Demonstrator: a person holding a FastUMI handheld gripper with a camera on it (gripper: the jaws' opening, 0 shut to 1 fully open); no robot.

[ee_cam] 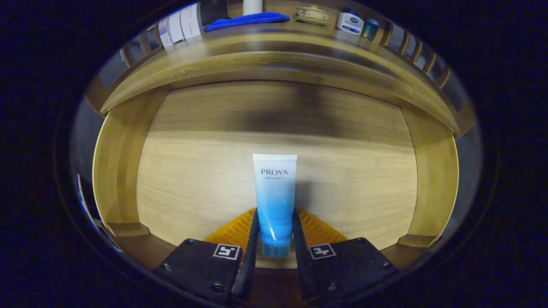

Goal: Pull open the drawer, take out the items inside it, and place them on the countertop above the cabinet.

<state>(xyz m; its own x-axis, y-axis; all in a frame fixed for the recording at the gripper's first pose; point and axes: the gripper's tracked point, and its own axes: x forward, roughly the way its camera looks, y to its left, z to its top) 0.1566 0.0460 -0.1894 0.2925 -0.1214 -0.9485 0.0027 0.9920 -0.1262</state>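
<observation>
A white-to-blue cosmetic tube [275, 184] sits between my fingers, cap end toward me and flat crimped end pointing away. My gripper [275, 214] is shut on the tube, one finger pressing each side near its blue lower part. Under it lies the pulled-out wooden drawer [115, 171], whose pale floor shows bare all around the tube. I cannot tell whether the tube rests on that floor or hangs just above it. Beyond the drawer's back runs the cabinet's countertop [274, 42].
On the countertop lie a folded blue cloth [248, 20], a small shallow bowl [312, 15], a white jar with a blue label [349, 22] and a teal object [370, 28]. A white labelled container [180, 25] stands left of the cloth. Drawer side walls rise on both sides.
</observation>
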